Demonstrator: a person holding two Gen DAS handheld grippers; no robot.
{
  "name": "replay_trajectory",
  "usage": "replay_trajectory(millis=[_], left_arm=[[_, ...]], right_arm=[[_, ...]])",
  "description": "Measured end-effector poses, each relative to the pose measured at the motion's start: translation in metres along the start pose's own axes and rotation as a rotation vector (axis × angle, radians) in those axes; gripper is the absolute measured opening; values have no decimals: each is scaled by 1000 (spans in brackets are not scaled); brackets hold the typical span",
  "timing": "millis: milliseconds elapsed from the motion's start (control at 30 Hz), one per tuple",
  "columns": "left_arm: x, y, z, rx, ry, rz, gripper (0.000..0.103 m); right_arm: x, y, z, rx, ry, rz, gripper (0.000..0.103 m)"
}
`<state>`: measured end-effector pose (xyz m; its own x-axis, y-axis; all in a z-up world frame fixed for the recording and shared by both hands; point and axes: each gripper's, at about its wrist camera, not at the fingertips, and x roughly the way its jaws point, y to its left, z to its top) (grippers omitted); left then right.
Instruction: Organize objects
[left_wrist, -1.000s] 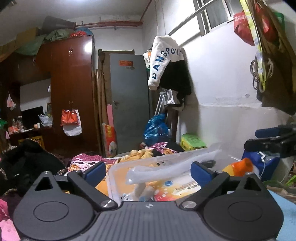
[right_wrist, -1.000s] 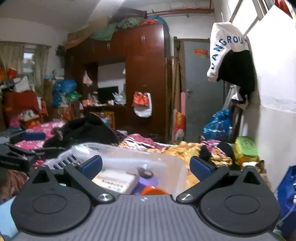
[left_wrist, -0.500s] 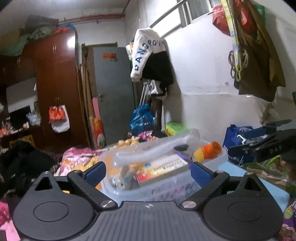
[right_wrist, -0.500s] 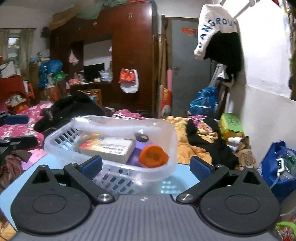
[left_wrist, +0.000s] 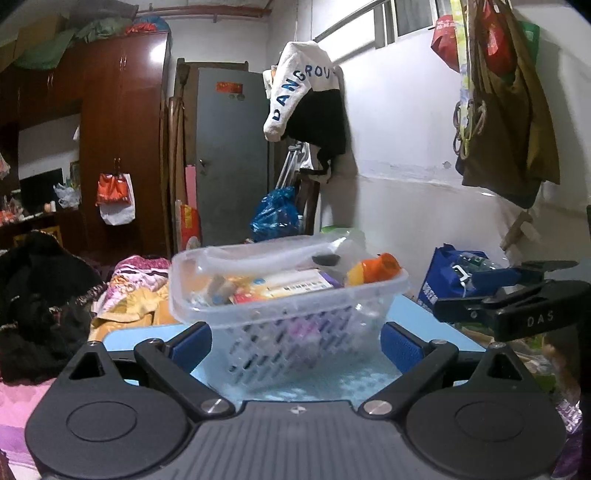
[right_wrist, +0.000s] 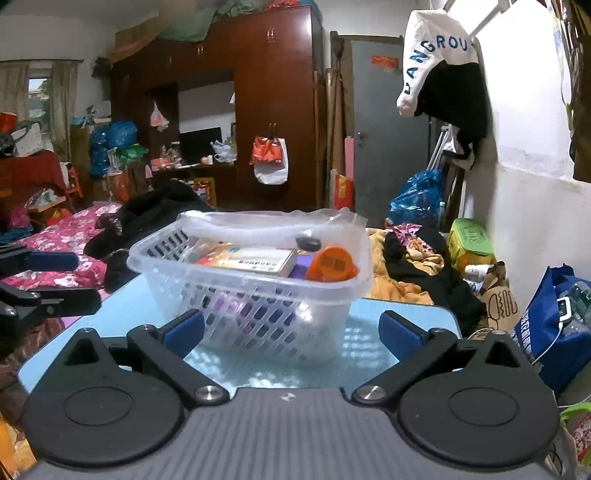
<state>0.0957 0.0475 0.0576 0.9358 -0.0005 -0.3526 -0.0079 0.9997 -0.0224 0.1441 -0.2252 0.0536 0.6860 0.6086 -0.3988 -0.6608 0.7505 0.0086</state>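
The clear slotted basket (left_wrist: 295, 295) sits on the light-blue desk (left_wrist: 417, 317), dead ahead of the left gripper (left_wrist: 295, 341) and squarely between the lines of its two blue fingers (left_wrist: 192, 343), which are spread wide with nothing in them. The basket's base stands just beyond the fingertips, not touching either pad. Bare desk shows on both sides of it: a strip beyond the right-hand finger running to the desk's far edge, and a narrower corner past the left-hand finger, where the top ends and the bed (left_wrist: 129, 277) heaped with clothes begins.

Over on the right wrist view, the right gripper (right_wrist: 291, 330) faces the same basket (right_wrist: 251, 288) from another corner, fingers (right_wrist: 399, 334) also wide apart and empty (the basket sits ahead, slightly toward the left-hand finger). Open desk (right_wrist: 402, 314) lies ahead of the right-hand finger up to the rounded far corner.

Inside the basket: an orange-capped bottle (right_wrist: 330, 264) lying against the near rim, a flat box (right_wrist: 251, 260) beside it, a clear plastic bag (right_wrist: 280, 221) draped over the top.

Both grippers are held low and level, pointing across the desktop; the left one pokes in at the left edge of the right view (right_wrist: 40, 291).
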Motion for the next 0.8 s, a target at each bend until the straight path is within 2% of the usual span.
replay_trajectory(millis=[167,333,800], left_arm=[[3,-6,-9,-28,7,-24,99],[11,-14,-15,-21,31,7,99],[9,-13,-14,-47,23,44,99]], right_arm=[[-5,2,-7,25,9,7,103],[-7,2,-13,36,11,13,103],[-11,-2,-12,51,6,13,103]])
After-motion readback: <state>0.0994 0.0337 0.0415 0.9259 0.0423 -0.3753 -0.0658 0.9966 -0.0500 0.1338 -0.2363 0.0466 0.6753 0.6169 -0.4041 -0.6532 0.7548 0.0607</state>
